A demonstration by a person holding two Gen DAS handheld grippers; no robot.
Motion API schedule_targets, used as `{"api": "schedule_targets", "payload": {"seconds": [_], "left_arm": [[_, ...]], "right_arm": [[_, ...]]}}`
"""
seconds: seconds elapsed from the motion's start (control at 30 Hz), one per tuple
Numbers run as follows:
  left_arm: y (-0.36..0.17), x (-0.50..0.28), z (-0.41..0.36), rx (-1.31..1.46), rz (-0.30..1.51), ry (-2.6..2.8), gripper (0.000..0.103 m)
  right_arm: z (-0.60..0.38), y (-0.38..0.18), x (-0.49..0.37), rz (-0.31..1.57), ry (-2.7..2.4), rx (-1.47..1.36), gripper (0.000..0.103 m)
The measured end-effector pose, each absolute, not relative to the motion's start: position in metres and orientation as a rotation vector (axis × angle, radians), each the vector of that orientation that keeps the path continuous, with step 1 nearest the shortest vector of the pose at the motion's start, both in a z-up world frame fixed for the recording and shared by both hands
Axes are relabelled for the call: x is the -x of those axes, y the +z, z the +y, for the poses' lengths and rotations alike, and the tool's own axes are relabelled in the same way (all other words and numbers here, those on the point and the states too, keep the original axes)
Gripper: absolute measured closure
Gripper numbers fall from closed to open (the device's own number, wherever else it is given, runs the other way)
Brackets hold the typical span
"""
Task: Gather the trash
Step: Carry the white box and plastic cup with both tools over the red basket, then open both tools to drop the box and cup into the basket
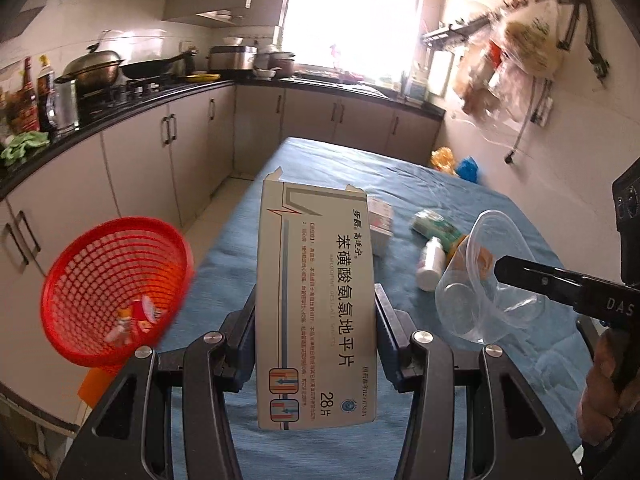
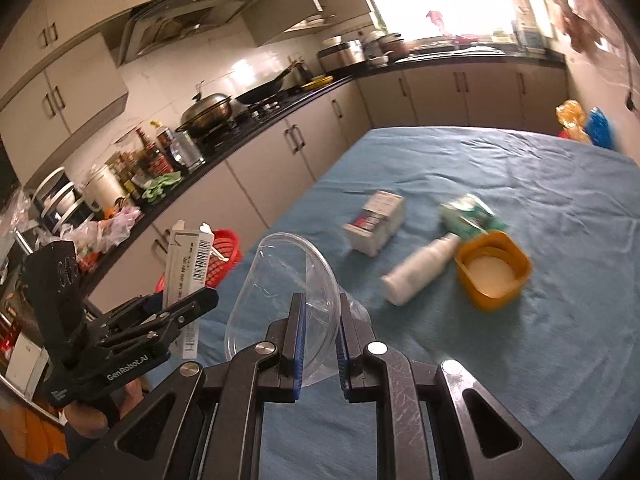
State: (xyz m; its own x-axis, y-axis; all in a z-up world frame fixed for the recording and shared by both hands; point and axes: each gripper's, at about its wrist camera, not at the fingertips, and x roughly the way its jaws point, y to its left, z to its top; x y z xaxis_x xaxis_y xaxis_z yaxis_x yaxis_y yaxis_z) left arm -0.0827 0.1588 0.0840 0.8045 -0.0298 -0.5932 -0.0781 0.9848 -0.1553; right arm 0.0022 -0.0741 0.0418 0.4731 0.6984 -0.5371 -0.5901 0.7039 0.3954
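My left gripper (image 1: 315, 300) is shut on a tall white medicine box (image 1: 316, 304), held upright above the blue-clothed table (image 1: 332, 168); the box also shows in the right wrist view (image 2: 188, 276). My right gripper (image 2: 320, 304) is shut on a clear plastic cup (image 2: 280, 292), pinching its wall; the cup shows in the left wrist view (image 1: 484, 280). A red mesh basket (image 1: 116, 288) with small wrappers in it hangs off the table's left side. On the table lie a small white box (image 2: 376, 222), a white bottle (image 2: 420, 270), a green packet (image 2: 472, 216) and an orange lid (image 2: 494, 270).
A kitchen counter (image 1: 120, 104) with pots, bottles and a stove runs along the left and far walls. Yellow and blue bags (image 1: 456, 164) sit past the table's far right corner. Bags hang from a wall rack (image 1: 520, 44) on the right.
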Motion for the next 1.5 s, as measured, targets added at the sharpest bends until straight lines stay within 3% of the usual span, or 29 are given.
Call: {"api": "schedule_targets", "payload": {"seconds": [0.67, 1.07, 1.17, 1.2, 1.27, 1.33, 1.5], "left_arm": [[0.089, 0.100, 0.302, 0.302, 0.584, 0.271, 0.054], [0.056, 0.096, 0.351, 0.366, 0.641, 0.361, 0.054], [0.054, 0.094, 0.355, 0.381, 0.644, 0.370, 0.040], [0.054, 0.096, 0.355, 0.390, 0.638, 0.376, 0.034], [0.055, 0.097, 0.356, 0.395, 0.628, 0.376, 0.033], [0.057, 0.099, 0.353, 0.394, 0.627, 0.372, 0.033], [0.061, 0.102, 0.341, 0.392, 0.619, 0.346, 0.032]], "right_arm": [[0.095, 0.075, -0.007, 0.748, 0.959, -0.056, 0.088], [0.183, 0.054, -0.028, 0.812, 0.998, -0.058, 0.087], [0.193, 0.046, -0.035, 0.829, 0.999, -0.069, 0.087], [0.195, 0.044, -0.037, 0.837, 1.001, -0.071, 0.086], [0.193, 0.043, -0.039, 0.844, 1.003, -0.085, 0.079], [0.186, 0.046, -0.040, 0.833, 1.003, -0.091, 0.065], [0.160, 0.053, -0.041, 0.814, 0.975, -0.119, 0.065]]}}
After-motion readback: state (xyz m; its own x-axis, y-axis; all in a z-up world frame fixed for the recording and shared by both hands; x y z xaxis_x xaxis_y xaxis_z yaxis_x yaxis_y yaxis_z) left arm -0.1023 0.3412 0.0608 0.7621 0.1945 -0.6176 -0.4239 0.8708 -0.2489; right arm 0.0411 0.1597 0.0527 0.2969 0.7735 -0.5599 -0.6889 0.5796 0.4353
